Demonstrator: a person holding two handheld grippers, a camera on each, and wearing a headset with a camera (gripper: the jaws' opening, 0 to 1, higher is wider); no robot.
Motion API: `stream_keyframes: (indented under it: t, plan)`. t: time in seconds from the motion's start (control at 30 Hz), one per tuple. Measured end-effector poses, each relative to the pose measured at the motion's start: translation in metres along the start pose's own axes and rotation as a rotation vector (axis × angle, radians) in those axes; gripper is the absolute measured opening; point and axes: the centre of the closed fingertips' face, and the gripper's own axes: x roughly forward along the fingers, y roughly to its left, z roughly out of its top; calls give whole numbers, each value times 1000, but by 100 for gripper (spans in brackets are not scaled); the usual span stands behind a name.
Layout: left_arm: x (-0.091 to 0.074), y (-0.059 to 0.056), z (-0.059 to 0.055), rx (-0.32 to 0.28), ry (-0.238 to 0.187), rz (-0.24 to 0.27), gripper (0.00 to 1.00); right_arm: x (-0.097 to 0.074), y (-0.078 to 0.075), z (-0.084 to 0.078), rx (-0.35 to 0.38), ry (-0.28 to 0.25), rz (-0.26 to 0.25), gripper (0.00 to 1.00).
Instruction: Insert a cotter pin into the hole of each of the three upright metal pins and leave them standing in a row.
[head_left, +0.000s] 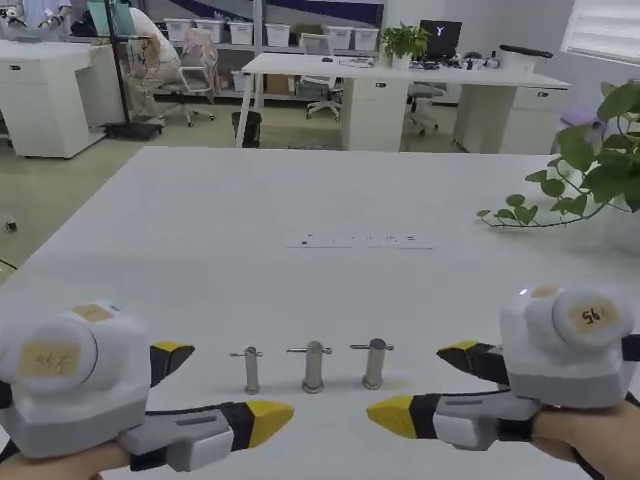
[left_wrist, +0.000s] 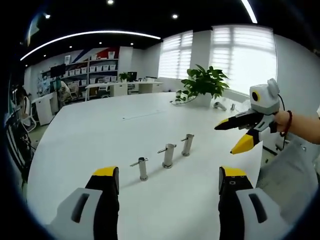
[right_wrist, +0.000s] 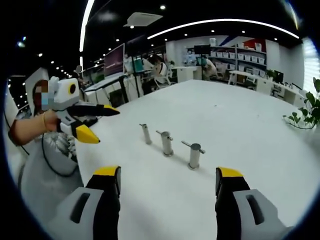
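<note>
Three upright metal pins stand in a row on the white table (head_left: 300, 200): the left pin (head_left: 251, 369), the middle pin (head_left: 313, 366) and the right pin (head_left: 374, 362). Each has a thin cotter pin sticking sideways through its top. The row also appears in the left gripper view, with its middle pin (left_wrist: 168, 155), and in the right gripper view, with its middle pin (right_wrist: 167, 143). My left gripper (head_left: 222, 390) is open at the lower left, apart from the pins. My right gripper (head_left: 430, 385) is open at the lower right, holding nothing.
A potted green plant (head_left: 590, 165) trails over the table's right side. A faint strip of small marks (head_left: 360, 241) lies mid-table. Desks, chairs and storage bins stand beyond the far edge.
</note>
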Motion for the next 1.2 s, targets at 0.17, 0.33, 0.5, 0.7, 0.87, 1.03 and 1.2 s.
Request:
stream_keyframes:
  t: [0.17,0.33,0.5,0.7,0.87,1.03,1.2]
  plan:
    - [-3,0,-1,-6,-13,20,85,0,9,-4,18,-9,7,88]
    - [-5,4,-5,-6,-2,49,91,1,16,-9,2,-5,12,97]
    - [-8,4,-5,0,-7,59,96,-1,16,-4,7,-45,-9,100]
    - [-9,3,-1,6,-27,61,99,-1,19,-8,7,-29,-7,100]
    - [-10,4,-2,11,-22,62,99,-2,20,-4,44,-55,-13,100]
    - [-12,6,-4,5,-22,70,99,-6,18,4,42,-92,-23,96]
    - [-14,9,-6,2,-14,75,99,-8,15,11,37,-119,-42,93]
